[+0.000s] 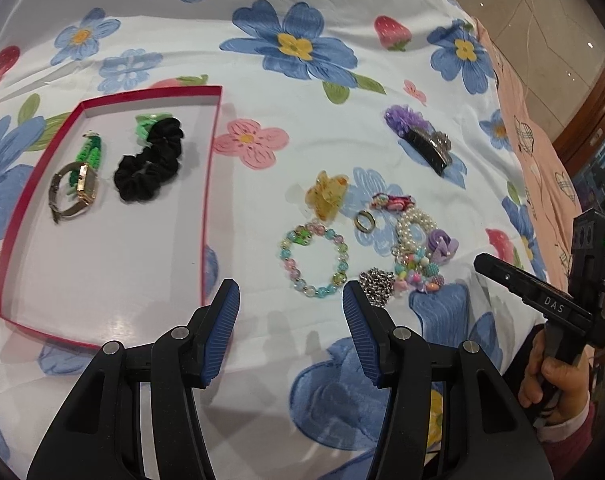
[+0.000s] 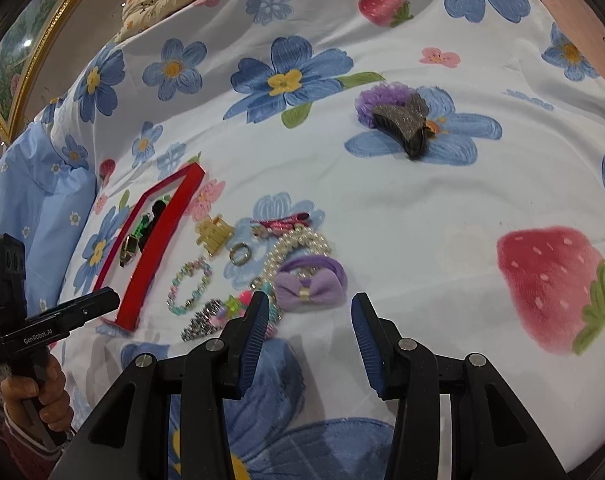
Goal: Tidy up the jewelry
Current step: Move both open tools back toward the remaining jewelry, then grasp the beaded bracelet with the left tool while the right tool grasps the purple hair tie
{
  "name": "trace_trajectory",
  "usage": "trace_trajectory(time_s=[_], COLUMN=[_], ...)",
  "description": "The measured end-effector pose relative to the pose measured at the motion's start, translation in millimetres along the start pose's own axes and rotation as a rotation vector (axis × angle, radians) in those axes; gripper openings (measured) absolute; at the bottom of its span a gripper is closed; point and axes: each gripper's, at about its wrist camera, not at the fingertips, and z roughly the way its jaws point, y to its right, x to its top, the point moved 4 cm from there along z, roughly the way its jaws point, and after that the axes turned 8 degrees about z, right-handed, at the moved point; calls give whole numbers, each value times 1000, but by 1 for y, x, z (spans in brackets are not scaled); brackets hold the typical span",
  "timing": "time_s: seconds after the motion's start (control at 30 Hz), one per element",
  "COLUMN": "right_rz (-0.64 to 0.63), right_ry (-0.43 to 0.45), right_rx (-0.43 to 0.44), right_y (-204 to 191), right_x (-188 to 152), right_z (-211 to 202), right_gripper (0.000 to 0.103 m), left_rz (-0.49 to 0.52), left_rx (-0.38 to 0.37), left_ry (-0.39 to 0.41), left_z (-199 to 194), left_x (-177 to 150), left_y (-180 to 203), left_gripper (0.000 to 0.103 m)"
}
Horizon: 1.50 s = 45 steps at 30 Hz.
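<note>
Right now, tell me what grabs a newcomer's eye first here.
The shallow red-rimmed box on the flowered bedsheet stands out, holding a black fabric scrunchie and a gold-cased wristwatch. To its right lies a colourful pile: a pastel bead bracelet, a white pearl bracelet, and a small metal ring.

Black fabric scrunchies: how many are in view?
2, both inside the red-rimmed tray: one black fabric scrunchie beside the gold watch, the other just behind it. None seems hidden.

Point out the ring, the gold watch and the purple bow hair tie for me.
ring (image 1: 365,222), left wrist view, on its band.
gold watch (image 1: 87,184), left wrist view, on its case.
purple bow hair tie (image 2: 307,286), right wrist view, on the bow.
</note>
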Motion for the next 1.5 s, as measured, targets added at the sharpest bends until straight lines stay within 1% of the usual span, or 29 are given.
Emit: trace_trajectory(time_s=[0.17, 0.43, 0.6, 0.67, 0.7, 0.73, 0.8, 0.87, 0.9, 0.93, 0.97, 1.03, 1.1, 1.17, 1.27, 1.5], right_rz=[-2, 12, 14, 19, 21, 20, 12, 9, 9, 7, 4, 0, -13, -5, -9, -25], right_ry=[-21, -7, -6, -7, -7, -9, -20, -33, -39, -39, -41, -54, -43, -33, -12, 25], right_rx=[8, 8, -6, -13, -16, -18, -29, -33, -35, -37, -42, -28, -34, -19, -9, 31], right_y=[-1, 1, 4, 6, 7, 7, 8, 9, 10, 11, 11, 9, 7, 6, 3, -15], right_x=[-3, 7, 14, 15, 16, 16, 16, 15, 13, 13, 12, 9, 8, 9, 12, 20], right_z=[9, 15, 23, 27, 29, 30, 36, 41, 43, 44, 45, 46, 43, 38, 28, 12], right_gripper=[45, 46, 46, 46, 46, 46, 45, 44, 44, 40, 29, 19, 17, 14, 12, 11], left_rz=[29, 63, 65, 62, 69, 82, 88, 105, 120, 127, 130, 131, 109, 96, 93, 91], left_rx=[3, 14, 50, 54, 65, 82, 67, 63, 59, 45, 33, 28, -3, -21, -30, -48], left_ry=[-29, -72, -100, -103, -107, -108, -117, -114, -114, -115, -116, -104, -90, -79, -54, 18], left_z=[14, 43, 64, 69, 73, 75, 79, 81, 81, 82, 83, 81, 78, 74, 62, 28], left_x=[2, 10, 17, 19, 19, 20, 18, 17, 17, 16, 16, 16, 14, 13, 13, 19], left_y=[9, 17, 14, 13, 12, 12, 13, 15, 17, 19, 21, 23, 22, 22, 23, 24], left_gripper=[53, 53, 53, 53, 50, 39, 23, 21, 14, 7, 7, 6, 6, 6, 6, 6])
